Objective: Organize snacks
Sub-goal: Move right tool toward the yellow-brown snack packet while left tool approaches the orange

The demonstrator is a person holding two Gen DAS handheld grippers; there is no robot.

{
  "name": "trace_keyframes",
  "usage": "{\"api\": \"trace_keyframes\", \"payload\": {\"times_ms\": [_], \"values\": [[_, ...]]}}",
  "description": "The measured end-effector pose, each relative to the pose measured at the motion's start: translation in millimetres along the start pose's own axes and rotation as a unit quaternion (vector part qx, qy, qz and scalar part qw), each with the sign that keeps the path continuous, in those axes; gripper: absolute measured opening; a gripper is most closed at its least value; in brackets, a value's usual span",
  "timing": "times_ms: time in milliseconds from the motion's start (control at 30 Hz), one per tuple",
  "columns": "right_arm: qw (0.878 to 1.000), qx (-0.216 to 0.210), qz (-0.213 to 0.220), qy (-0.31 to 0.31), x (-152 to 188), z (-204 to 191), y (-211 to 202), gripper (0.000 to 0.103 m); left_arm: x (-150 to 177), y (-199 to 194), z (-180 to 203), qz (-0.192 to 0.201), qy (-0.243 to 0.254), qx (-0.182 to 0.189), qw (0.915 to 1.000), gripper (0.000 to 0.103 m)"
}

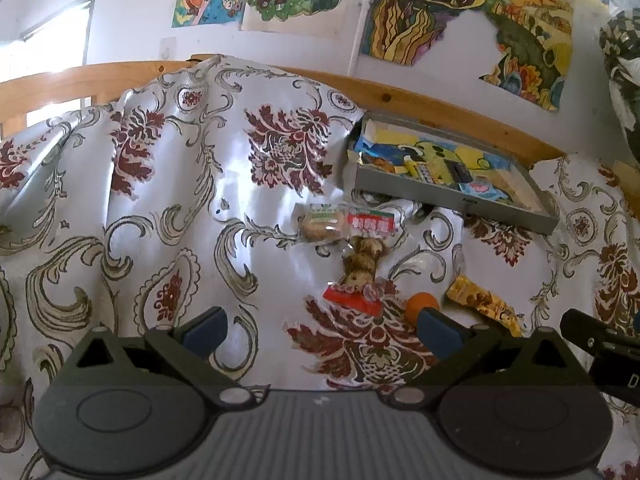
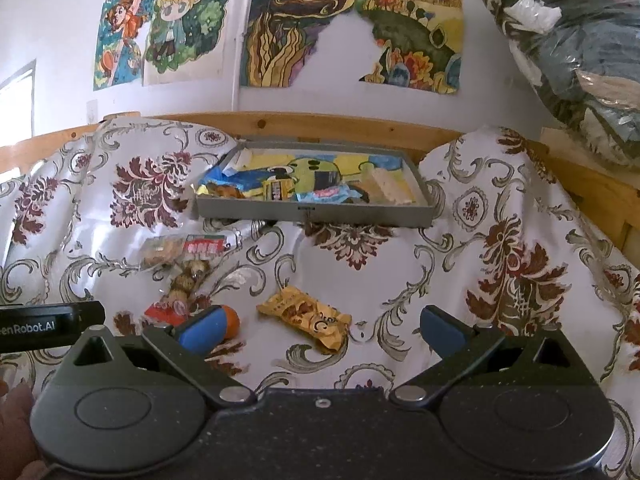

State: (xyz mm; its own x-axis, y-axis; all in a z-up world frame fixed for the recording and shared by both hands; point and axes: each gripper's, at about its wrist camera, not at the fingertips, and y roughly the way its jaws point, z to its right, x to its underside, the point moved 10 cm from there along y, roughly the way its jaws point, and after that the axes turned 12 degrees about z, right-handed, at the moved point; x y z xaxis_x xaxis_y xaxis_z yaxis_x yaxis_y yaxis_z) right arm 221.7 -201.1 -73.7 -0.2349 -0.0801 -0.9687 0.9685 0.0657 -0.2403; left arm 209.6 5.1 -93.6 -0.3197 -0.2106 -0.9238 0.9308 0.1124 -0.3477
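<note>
A grey tray (image 2: 312, 213) (image 1: 452, 195) with several wrapped snacks in it rests at the back of the patterned cloth. In front of it lie loose snacks: a clear pack with a round biscuit (image 1: 320, 224) (image 2: 162, 251), a long red-ended pack of brown balls (image 1: 362, 264) (image 2: 188, 276), an orange ball (image 1: 420, 305) (image 2: 232, 320) and a gold wrapper (image 2: 306, 314) (image 1: 482, 304). My left gripper (image 1: 322, 334) is open, empty, short of the red-ended pack. My right gripper (image 2: 320, 330) is open, with the gold wrapper just beyond its fingers.
A floral cloth (image 1: 180, 184) covers the surface, rising in folds at the left and right. A wooden rail (image 2: 360, 126) runs behind the tray under a wall with drawings. A bag of clothes (image 2: 572, 48) hangs at the upper right. The other gripper's body (image 1: 600, 348) shows at the right edge.
</note>
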Motion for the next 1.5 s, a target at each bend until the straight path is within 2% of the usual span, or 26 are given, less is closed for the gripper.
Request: {"api": "trace_keyframes", "payload": {"times_ms": [600,1200,1500], "values": [[1.0,-0.007,-0.013,0.004,5,-3,5,0.102,7,2,2,-0.019,0.009,0.0,0.9998,0.103],[0.997,-0.025,-0.071,-0.016,23,-15,16,0.102,15,10,-1,-0.045,0.033,-0.013,0.9984,0.103],[0.994,-0.048,-0.094,0.004,16,-9,31,0.102,7,23,2,-0.051,0.058,-0.009,0.997,0.103]]}}
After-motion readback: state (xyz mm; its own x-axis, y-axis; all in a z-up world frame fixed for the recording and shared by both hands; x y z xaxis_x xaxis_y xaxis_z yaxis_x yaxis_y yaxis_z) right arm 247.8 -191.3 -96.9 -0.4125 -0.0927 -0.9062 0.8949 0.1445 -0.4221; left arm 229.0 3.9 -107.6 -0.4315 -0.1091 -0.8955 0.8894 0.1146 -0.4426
